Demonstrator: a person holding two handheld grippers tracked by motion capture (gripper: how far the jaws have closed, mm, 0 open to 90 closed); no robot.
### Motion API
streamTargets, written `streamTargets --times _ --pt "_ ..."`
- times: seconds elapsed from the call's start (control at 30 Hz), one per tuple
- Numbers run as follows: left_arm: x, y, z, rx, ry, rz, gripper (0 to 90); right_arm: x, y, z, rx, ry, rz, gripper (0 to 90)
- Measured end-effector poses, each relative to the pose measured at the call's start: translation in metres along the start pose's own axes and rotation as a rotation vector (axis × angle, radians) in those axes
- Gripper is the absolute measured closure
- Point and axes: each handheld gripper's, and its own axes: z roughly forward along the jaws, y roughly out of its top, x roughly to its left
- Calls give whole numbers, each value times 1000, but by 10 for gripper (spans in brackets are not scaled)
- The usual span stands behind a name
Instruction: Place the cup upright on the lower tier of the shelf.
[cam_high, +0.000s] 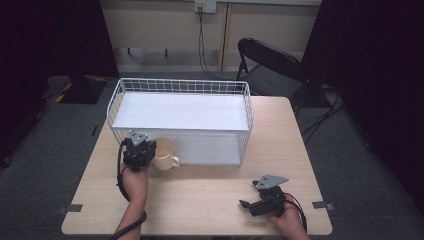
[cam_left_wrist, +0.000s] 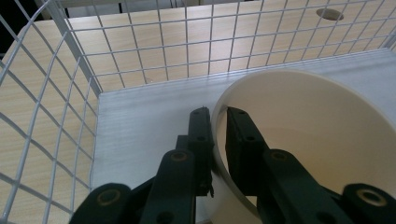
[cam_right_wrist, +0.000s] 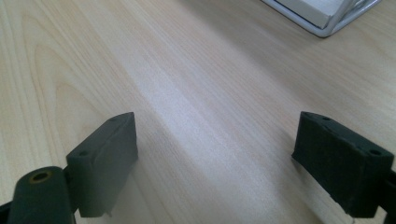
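Pale wood formed the tabletop (cam_high: 200, 195), and on its far half stood a white wire rack (cam_high: 180, 120) with two solid shelves. At the open front of the rack's lower shelf (cam_left_wrist: 140, 135), by its left end, sat a cream mug (cam_high: 164, 152), handle toward the tabletop's right edge. Your left gripper (cam_high: 137, 150) had its jaws pinched on the mug's rim, one inside, one outside. To do this well, you needed to keep the mug level, slide it straight in, and clear the wire side wall. Your right gripper (cam_high: 262, 200) rested near the tabletop's near right corner, jaws spread wide, holding nothing.
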Motion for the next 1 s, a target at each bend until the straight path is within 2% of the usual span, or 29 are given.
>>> streamTargets --times 0.17,0.63,0.9,1.0 --pt "1 0 0 -4 -7 -8 798 0 0 0 0 0 0 128" --pt "2 4 -3 -1 -29 -17 605 0 0 0 0 0 0 128" --pt "3 9 -13 5 -76 -31 527 0 0 0 0 0 0 128" --pt "2 9 -18 -2 -87 -22 500 0 0 0 0 0 0 128"
